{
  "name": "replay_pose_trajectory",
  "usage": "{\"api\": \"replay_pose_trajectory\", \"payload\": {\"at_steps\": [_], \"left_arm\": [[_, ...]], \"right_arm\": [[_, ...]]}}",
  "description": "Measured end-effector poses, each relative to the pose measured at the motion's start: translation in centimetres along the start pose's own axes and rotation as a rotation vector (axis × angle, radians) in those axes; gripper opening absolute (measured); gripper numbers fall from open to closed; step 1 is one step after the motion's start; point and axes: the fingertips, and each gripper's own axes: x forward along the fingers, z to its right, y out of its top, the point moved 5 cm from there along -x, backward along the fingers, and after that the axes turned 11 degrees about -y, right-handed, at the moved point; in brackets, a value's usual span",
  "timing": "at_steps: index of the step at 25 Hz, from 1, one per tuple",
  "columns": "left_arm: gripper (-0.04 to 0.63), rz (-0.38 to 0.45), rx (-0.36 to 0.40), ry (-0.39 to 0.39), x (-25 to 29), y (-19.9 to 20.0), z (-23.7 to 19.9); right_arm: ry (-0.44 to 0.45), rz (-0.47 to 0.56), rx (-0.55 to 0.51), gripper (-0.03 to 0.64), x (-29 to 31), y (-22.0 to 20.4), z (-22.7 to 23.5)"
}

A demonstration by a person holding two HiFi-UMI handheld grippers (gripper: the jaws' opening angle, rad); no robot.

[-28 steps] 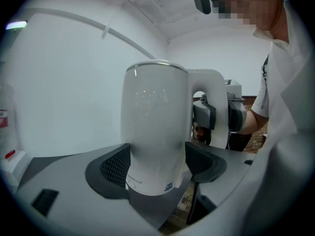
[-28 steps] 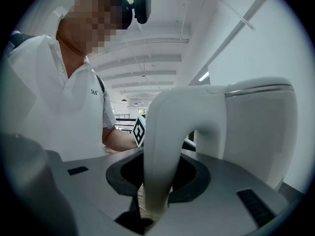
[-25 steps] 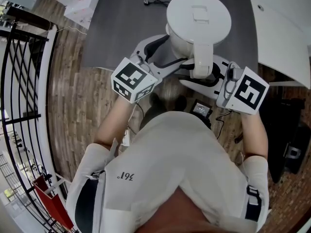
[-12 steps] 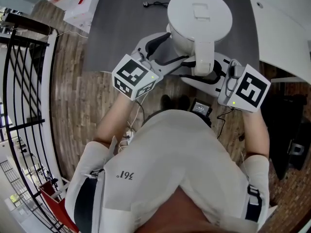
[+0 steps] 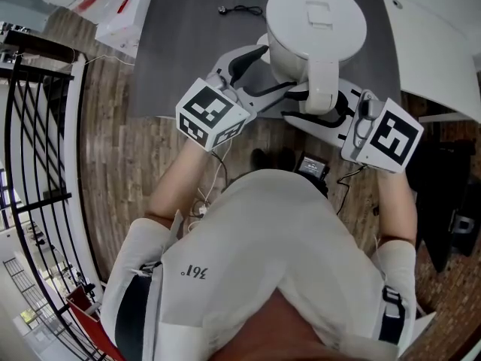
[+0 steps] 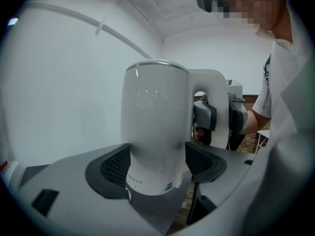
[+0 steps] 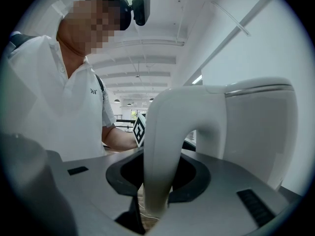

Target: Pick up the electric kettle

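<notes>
At the near edge of the dark grey surface (image 5: 188,43), one white electric kettle (image 5: 316,22) stood upright, with its long axis vertical and its single handle (image 7: 165,141) turned toward the person. Two grippers were engaged on it. The left gripper (image 6: 156,165) reached in from the person's left, and its jaws were closed against the lower body of the kettle, one dark ribbed pad (image 6: 115,165) pressed on each side. The right gripper (image 7: 158,173) reached in from the person's right, and its jaws were clamped on the lower limb of the handle, which stood straight up between them. The kettle therefore lay directly ahead of both pairs of jaws, and neither hand was the nearer, since both already had contact. No view settled whether the base still rested on the surface; the left gripper view showed the underside rim just above that gripper's own body, with brick floor visible below. By this reading, the lift would depend on both hands rising together, straight up along the vertical axis, because an uneven rise would probably tilt the kettle about the handle grip. The count was one kettle, one handle, two grippers, two marker cubes (image 5: 210,115) and one loose black cable (image 5: 240,8), which lay farther back on the surface, well apart from the kettle.
</notes>
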Motion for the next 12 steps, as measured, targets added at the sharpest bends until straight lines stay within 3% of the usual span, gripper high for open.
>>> {"api": "replay_pose_trajectory", "payload": {"at_steps": [12], "left_arm": [[0.353, -0.004, -0.002, -0.014, 0.1, 0.02, -0.05]], "right_arm": [[-0.005, -0.004, -0.005, 0.106, -0.01, -0.01, -0.03]]}}
